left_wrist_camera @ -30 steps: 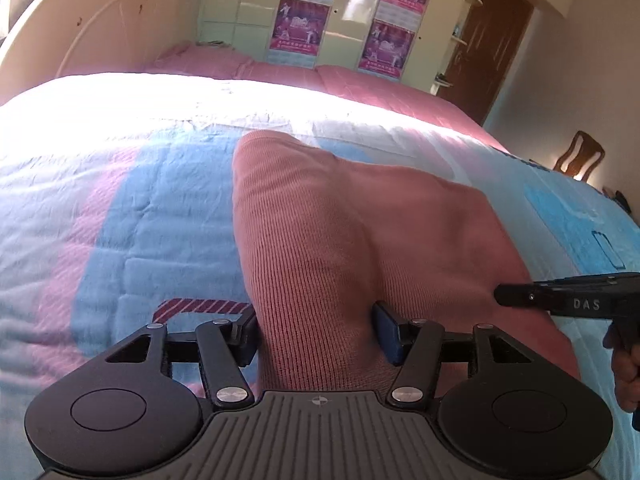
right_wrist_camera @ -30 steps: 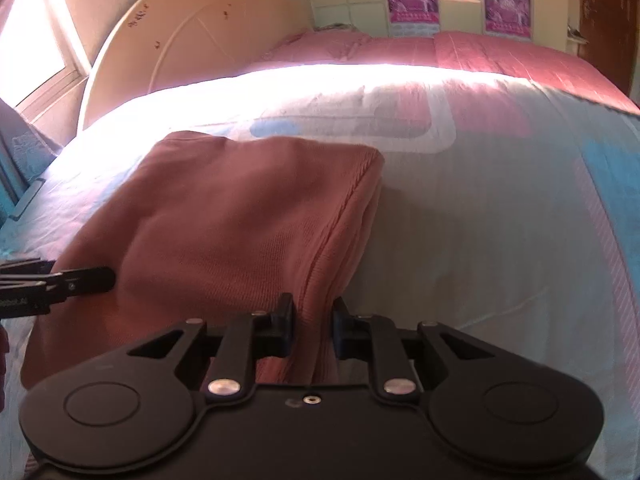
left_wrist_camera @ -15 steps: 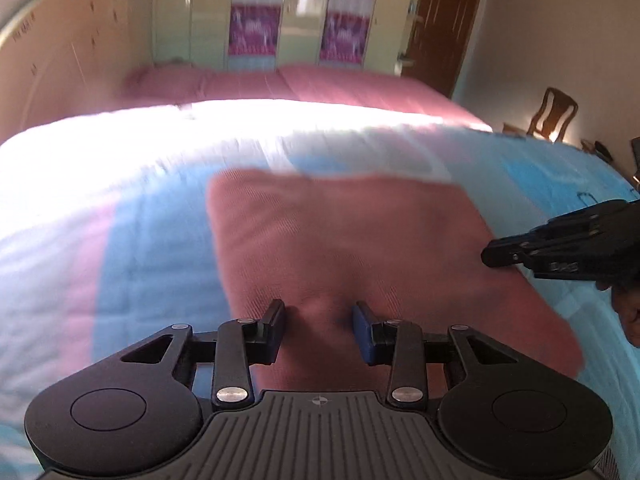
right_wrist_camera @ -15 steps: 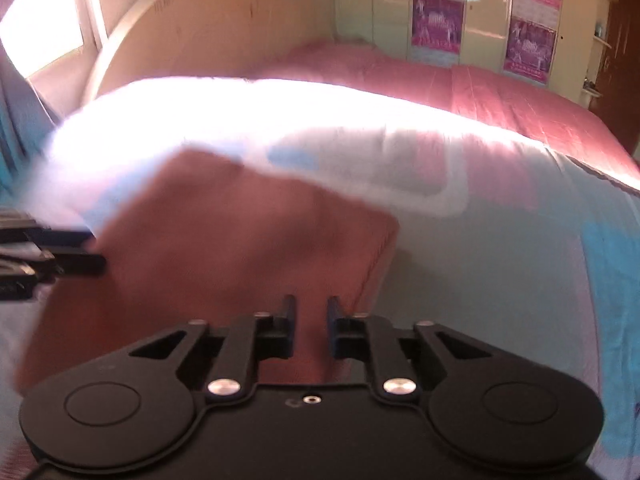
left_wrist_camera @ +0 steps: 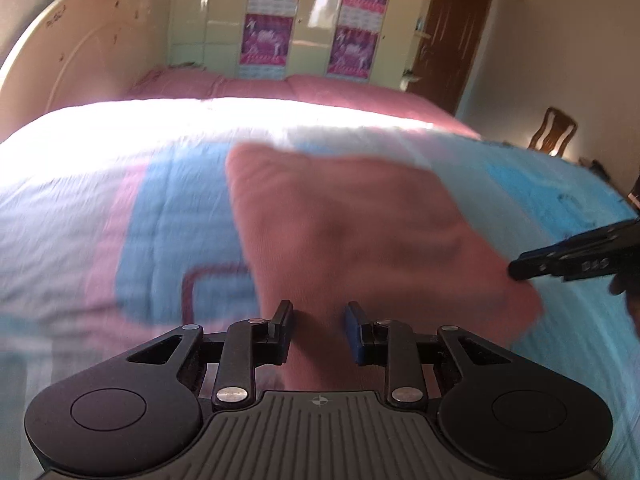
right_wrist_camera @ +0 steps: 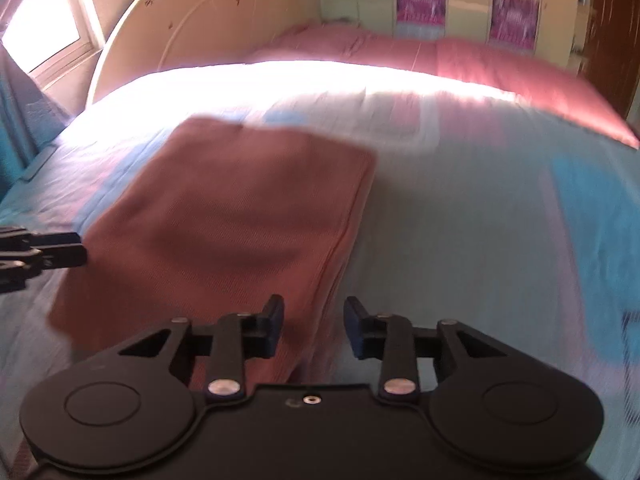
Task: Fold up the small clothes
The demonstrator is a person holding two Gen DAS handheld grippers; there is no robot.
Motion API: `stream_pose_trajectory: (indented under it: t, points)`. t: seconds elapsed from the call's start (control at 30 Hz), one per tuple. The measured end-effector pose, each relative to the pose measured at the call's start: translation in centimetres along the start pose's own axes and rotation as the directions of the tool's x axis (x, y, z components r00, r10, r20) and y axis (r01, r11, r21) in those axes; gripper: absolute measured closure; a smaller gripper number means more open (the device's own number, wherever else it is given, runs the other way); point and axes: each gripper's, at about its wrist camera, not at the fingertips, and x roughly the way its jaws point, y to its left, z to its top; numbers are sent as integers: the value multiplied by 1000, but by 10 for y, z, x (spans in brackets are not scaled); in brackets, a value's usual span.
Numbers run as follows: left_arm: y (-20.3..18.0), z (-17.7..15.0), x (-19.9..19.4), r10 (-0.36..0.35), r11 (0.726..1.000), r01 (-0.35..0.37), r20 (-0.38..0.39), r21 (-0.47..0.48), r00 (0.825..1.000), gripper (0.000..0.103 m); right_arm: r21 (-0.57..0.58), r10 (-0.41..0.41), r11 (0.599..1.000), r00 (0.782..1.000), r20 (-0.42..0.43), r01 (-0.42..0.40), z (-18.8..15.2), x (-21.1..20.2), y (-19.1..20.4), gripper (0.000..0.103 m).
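A folded pink knit garment lies flat on the bed; it also shows in the right wrist view. My left gripper is open, its jaws standing apart over the garment's near edge. My right gripper is open over the garment's right near edge, with cloth between the jaws but not pinched. The right gripper's tip appears at the right of the left wrist view, beside the garment's corner. The left gripper's tip appears at the left of the right wrist view.
The bed has a blue, pink and white patterned cover and pink pillows at the back. A cream headboard stands at the left, wardrobes with posters behind, a wooden chair at the right.
My right gripper has opened and let go of the garment's edge. My left gripper stayed open, narrowing a little. The garment has come down flat on the bed and both grippers have drawn back.
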Motion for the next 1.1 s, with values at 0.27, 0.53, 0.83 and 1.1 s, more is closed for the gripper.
stream_pose_trajectory:
  t: [0.27,0.53,0.83,1.1]
  points:
    - [2,-21,12,22,998,-24,-37,-50,999,75,-21,21,1000,997,-72,-22,-22,17,10,98]
    - [-10,-38,7,65,998,-66,-82,-12,995,75,-24,-51,998,997,-50,50,-37,10,2,99]
    - [-24,-51,-6,127,992,-128,-65,-6,990,75,-110,-42,993,999,35,45,-42,-22,25,90]
    - [-45,-50,-20,199,980,-199,-41,3,979,75,-63,-61,996,998,19,63,-60,-22,21,88]
